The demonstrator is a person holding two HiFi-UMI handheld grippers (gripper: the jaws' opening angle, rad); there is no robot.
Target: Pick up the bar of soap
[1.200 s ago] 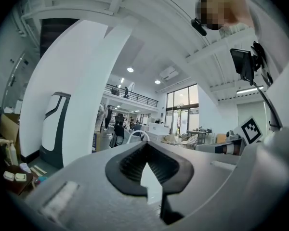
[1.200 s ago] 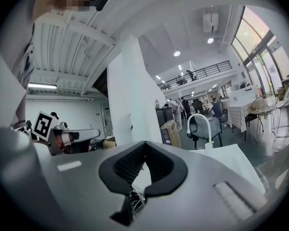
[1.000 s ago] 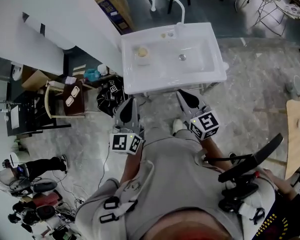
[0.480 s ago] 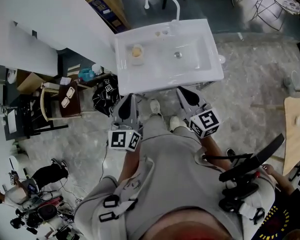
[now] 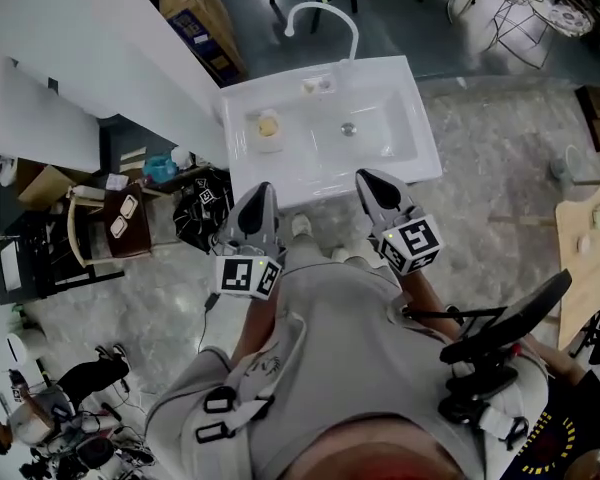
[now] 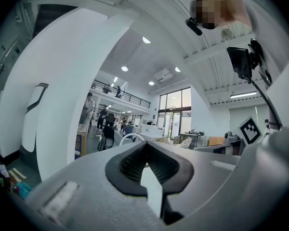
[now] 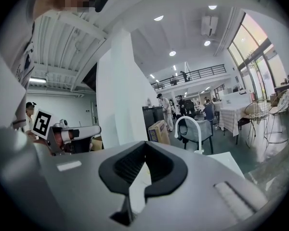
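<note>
The pale yellowish bar of soap [image 5: 268, 125] lies on the left deck of a white sink [image 5: 410, 158], beside the basin, in the head view. A curved white faucet [image 5: 325, 13] rises at the sink's far edge. My left gripper [image 5: 261, 190] is held level with its tips at the sink's front edge, below the soap and apart from it. My right gripper [image 5: 368, 178] is level with it at the front right. Both are shut with nothing in them; the left gripper [image 6: 145, 143] and right gripper [image 7: 144, 143] show their pads meeting. The soap appears in neither gripper view.
A white wall panel [image 5: 90, 58] runs along the left, with a cardboard box [image 5: 195, 13] behind it. A black bag [image 5: 202, 208] and a chair [image 5: 90, 218] sit left of the sink. A wooden table [image 5: 585, 258] and black rig [image 5: 500, 328] are at right. People stand far off.
Both grippers have moved forward together toward the sink; their tips now reach its front edge. The jaws have stayed shut.
</note>
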